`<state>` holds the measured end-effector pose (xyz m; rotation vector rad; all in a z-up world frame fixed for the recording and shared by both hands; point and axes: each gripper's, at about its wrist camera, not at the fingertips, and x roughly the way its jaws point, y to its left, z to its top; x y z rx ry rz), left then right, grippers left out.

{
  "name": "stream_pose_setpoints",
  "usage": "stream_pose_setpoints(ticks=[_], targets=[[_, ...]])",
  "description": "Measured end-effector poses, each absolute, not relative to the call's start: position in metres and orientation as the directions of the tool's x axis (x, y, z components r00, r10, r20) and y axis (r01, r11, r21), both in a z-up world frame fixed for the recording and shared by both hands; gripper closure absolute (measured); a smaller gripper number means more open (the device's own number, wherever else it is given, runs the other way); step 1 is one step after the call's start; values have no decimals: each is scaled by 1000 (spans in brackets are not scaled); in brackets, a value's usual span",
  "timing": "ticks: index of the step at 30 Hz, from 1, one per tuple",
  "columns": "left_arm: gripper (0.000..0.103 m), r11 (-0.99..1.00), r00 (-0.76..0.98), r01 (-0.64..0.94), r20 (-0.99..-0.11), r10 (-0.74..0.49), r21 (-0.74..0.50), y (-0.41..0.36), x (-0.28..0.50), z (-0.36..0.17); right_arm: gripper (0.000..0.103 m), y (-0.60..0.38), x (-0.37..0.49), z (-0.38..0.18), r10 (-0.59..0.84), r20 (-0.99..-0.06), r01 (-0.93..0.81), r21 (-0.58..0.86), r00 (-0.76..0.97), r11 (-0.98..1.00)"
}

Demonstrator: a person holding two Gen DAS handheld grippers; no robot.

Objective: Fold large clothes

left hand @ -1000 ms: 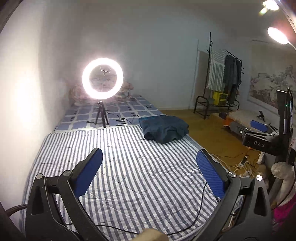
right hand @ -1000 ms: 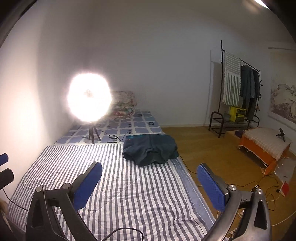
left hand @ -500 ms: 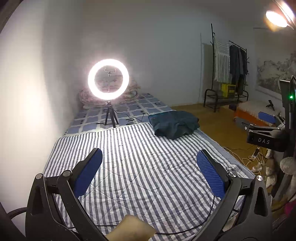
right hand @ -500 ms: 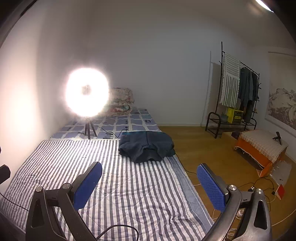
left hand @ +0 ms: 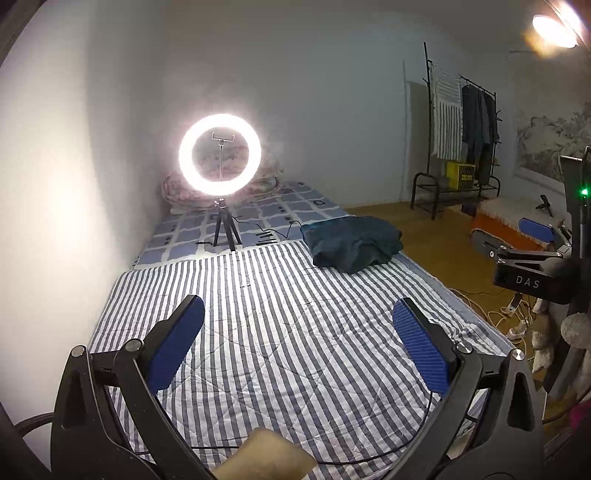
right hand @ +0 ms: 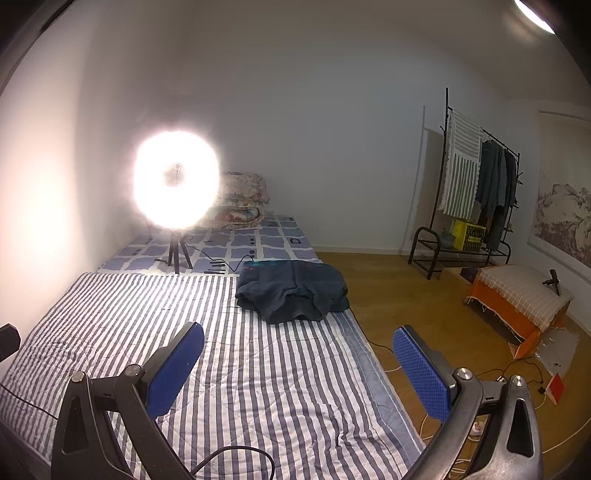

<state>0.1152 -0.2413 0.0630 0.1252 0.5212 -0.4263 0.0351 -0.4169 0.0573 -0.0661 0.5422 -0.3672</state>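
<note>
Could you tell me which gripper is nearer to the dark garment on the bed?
Right, though only slightly. The right gripper hangs open over the bed's right edge, facing the garment. The left gripper, also open, sits farther left. Neither touches it.

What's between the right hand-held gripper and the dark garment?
Only bare striped quilt lies between the open right hand-held gripper and the dark garment, as the right wrist view shows.

White walls (right hand: 314, 110) fill the upper frame. A lit ring light (left hand: 220, 154) on a tripod stands left of centre, on a bed (left hand: 295, 332) with a striped cover across the lower frame. At right, wood floor (right hand: 399, 306), a clothes rack (right hand: 476, 184), an orange bench (right hand: 521, 299), a painting (right hand: 565, 214). A ceiling lamp (left hand: 554, 27) glows upper right.
</note>
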Motion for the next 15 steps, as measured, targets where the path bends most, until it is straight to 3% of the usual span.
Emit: stream_pose_setpoints(ticks=[15], targets=[[0,898,779,439,-501,-378,5,-243,113,64,0,-419,35,56,-356,-499,328,-147,790,933]])
